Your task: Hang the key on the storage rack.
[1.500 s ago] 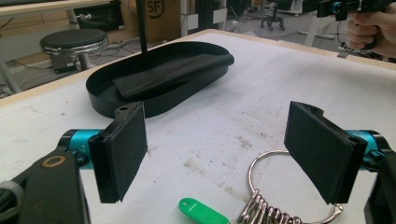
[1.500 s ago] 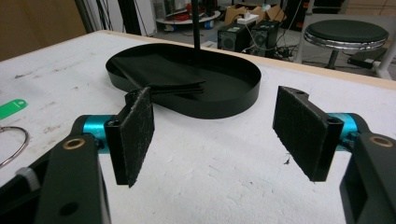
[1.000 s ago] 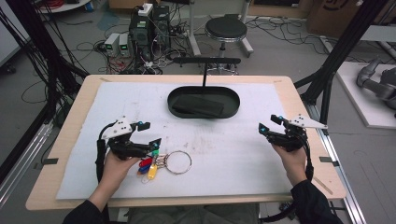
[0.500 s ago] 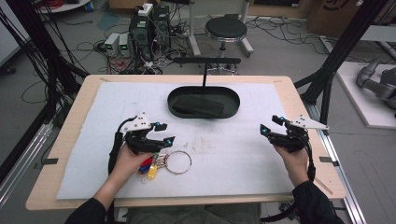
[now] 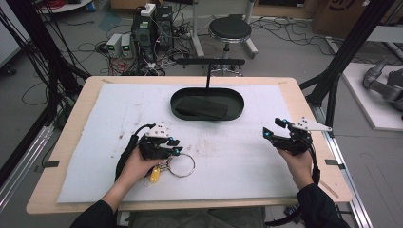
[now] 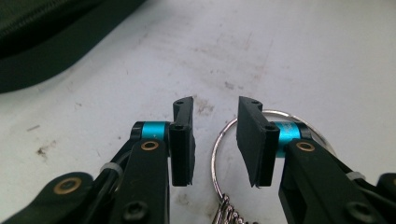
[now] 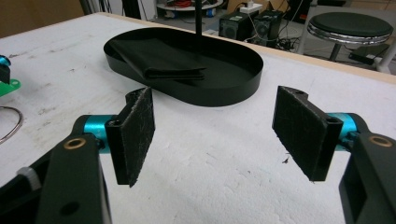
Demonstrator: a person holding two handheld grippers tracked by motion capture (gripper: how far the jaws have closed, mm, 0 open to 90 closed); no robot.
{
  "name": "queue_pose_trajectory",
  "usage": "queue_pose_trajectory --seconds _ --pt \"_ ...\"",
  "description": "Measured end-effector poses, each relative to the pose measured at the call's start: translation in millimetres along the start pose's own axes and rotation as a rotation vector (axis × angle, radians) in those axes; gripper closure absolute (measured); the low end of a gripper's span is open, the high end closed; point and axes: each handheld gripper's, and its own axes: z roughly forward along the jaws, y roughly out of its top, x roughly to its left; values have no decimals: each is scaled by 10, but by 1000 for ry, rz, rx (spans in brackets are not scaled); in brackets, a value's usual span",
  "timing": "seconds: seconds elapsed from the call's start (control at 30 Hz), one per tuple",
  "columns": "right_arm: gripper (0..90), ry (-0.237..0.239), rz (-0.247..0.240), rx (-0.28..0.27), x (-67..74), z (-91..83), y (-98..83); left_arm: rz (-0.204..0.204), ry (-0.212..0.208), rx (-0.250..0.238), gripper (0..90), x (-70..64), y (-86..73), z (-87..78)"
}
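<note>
Left gripper [image 5: 175, 146] sits low over the white mat [image 5: 237, 156], at about 8 o'clock from the black oval tray [image 5: 207, 93]. Its jaws have just been closing and now stand narrowly apart; in the left gripper view [image 6: 215, 140] the near arc of the metal key ring [image 6: 215, 154] lies on the mat in the gap between them, with no pad pressing on it. The rest of the key ring runs behind the right-hand pad [image 6: 252, 140], and smaller linked rings hang off it at 6 o'clock. In the high view a yellow tag [image 5: 155, 175] lies at 8 o'clock of the key ring, just beside the left hand [image 5: 138, 166]. A folded black cloth [image 7: 159, 63] lies inside the tray, and a thin black post [image 5: 208, 73] rises at its far rim. Right gripper [image 5: 272, 129] hangs above the mat at 4 o'clock from the tray, well apart from the key ring, jaws wide with nothing between them. No legible brand, label or writing appears on any item.
</note>
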Motion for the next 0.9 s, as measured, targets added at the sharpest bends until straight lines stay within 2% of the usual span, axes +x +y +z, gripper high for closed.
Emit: queue_pose_trajectory --seconds 0.03,0.2,0.33,0.37,0.43,0.5,0.6,0.63,0.8,0.87,0.9 --pt "304 0 -4 1 -3 5 -1 3 0 24 683 0 -3 33" --pt "305 0 -6 1 1 3 0 8 6 63 702 -13 -3 90" --pt "307 2 -7 2 1 2 0 36 17 120 737 -22 -15 141" --pt "307 5 -7 0 3 -1 1 52 23 147 748 -48 -17 168" --pt "307 5 -5 -2 4 -3 2 59 26 151 760 -64 -20 182" --pt "308 5 -5 -2 4 -3 2 49 14 141 796 -57 -32 184" --pt "313 5 -9 -3 4 -2 2 44 18 129 836 -58 -52 180" --pt "342 11 -14 -1 6 -5 4 45 20 124 852 -63 -59 180" --pt "342 12 -18 -5 8 -9 6 57 32 132 856 -80 -45 181" --pt "342 10 -17 -7 6 -10 6 49 39 130 857 -74 -44 173" --pt "342 10 -17 -10 1 -14 6 42 55 113 860 -55 -44 140"
